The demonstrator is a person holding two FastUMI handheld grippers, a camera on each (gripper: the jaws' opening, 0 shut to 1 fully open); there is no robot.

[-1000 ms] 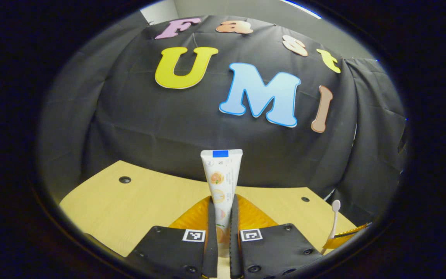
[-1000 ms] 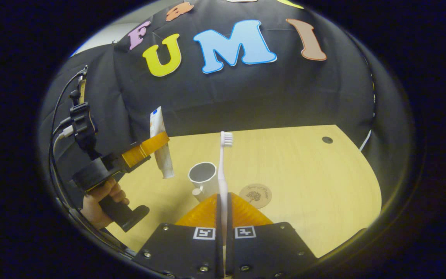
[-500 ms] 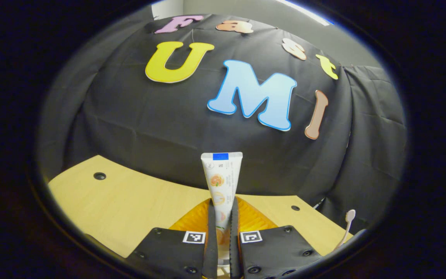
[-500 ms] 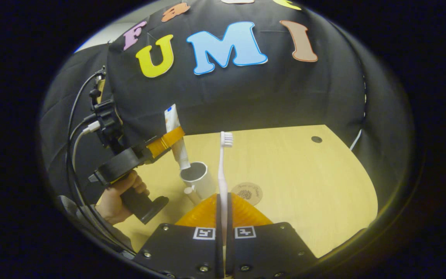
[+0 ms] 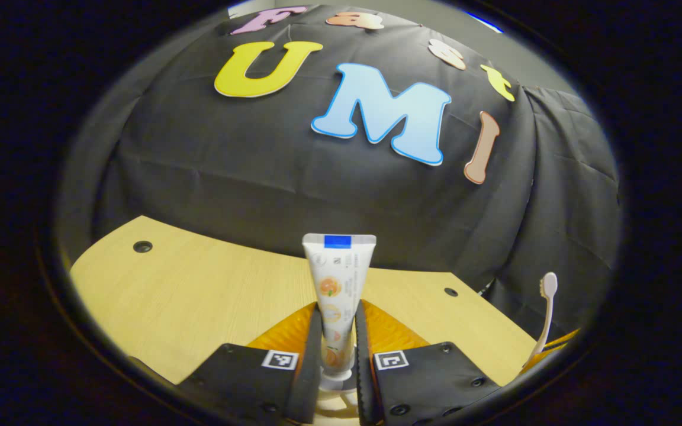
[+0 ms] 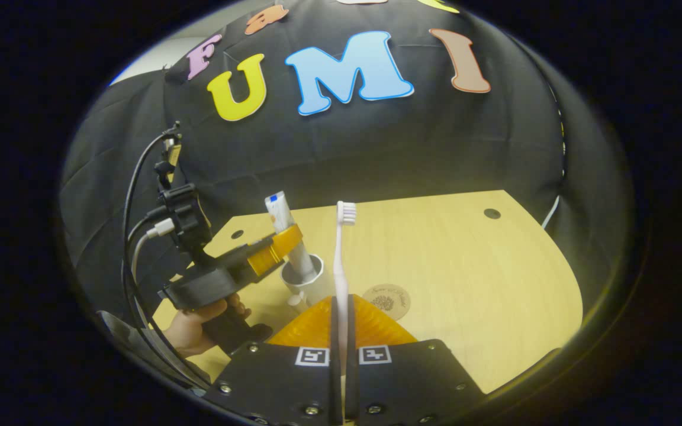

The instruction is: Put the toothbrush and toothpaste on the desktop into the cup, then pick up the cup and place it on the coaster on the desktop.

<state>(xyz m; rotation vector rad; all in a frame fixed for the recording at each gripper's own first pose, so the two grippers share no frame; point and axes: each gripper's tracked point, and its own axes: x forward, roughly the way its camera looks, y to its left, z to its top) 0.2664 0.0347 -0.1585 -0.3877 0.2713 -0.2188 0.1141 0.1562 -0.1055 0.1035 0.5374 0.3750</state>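
Observation:
The white toothpaste tube [image 5: 338,284] stands upright between the fingers of my left gripper [image 5: 337,307], which is shut on it. Its lower end sits inside the white cup [image 5: 335,387] just below the fingers. In the right gripper view the left gripper [image 6: 285,245] holds the toothpaste [image 6: 285,222] slightly tilted, cap end down in the cup [image 6: 312,285]. My right gripper [image 6: 341,299] is shut on the white toothbrush [image 6: 340,254], bristles up, close to the cup's right side. The round brown coaster [image 6: 386,299] lies on the table right of the cup. The toothbrush [image 5: 545,313] shows at the far right of the left gripper view.
The light wooden table [image 6: 465,266] has small dark holes near its far corners [image 6: 492,213]. Black cloth walls close it in behind and at both sides. A hand [image 6: 199,325] grips the left gripper's handle, with cables [image 6: 134,236] trailing above it.
The left gripper has moved right and down, lowering the toothpaste's cap end into the cup. Its fingers stand slightly wider apart. The right gripper has stayed nearly still with the toothbrush.

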